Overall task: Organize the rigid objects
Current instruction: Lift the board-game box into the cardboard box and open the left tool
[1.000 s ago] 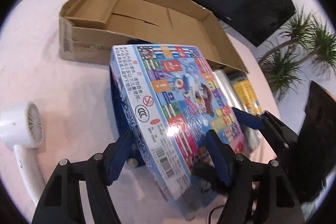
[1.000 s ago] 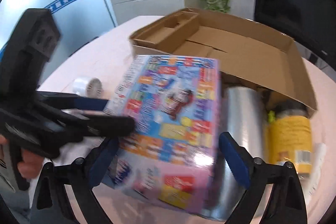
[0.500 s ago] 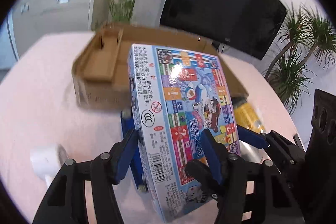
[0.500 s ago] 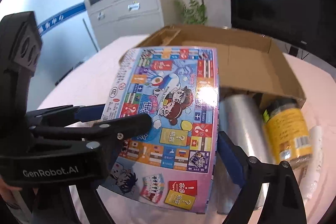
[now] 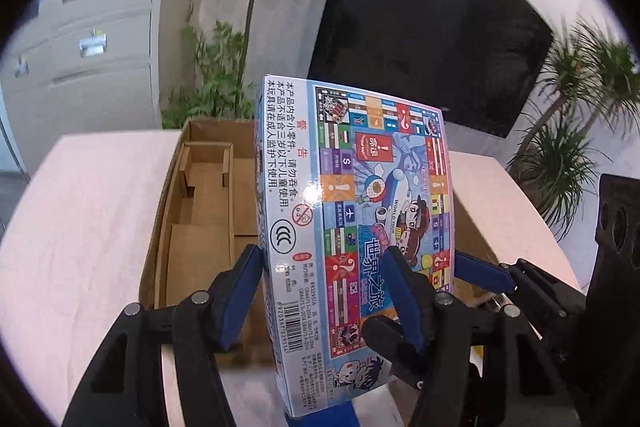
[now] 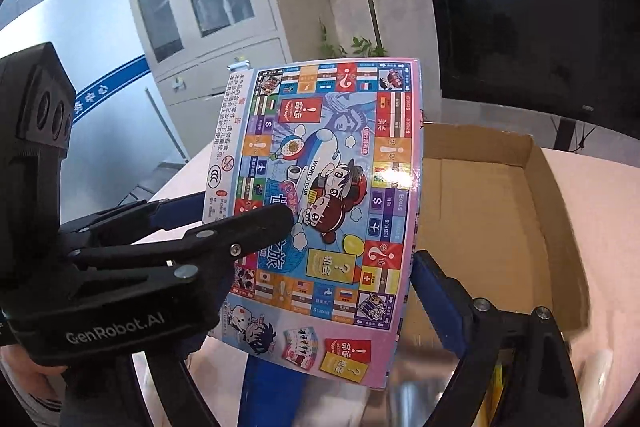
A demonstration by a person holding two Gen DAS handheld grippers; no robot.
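Presently, the board game box (image 5: 360,227) is held upright and clear of the table (image 5: 80,227), tilted slightly, in front of the open cardboard carton (image 5: 200,211). Its broad face carries a bright printed board layout: coloured squares with flags, question and exclamation marks, a cartoon aeroplane marked "WORLD TOUR", two cartoon children and large Chinese characters (the narrow side panel bears red warning text, a CCC mark and a barcode). The surface is glossy, with a glare spot near the middle. The left gripper (image 5: 320,291) is closed across the box's thickness near its lower end, one blue pad (image 5: 240,291) against the side panel's edge and the other on the printed face. The right gripper (image 6: 328,327) stands wide apart: one blue finger (image 6: 436,295) lies just beside the box's right edge, and whether it touches cannot be determined; the opposite finger is largely hidden behind the left gripper's body. The carton shows a bare brown floor with a folded insert at one end. A dark screen (image 5: 432,39) and potted plants (image 5: 568,155) stand behind.
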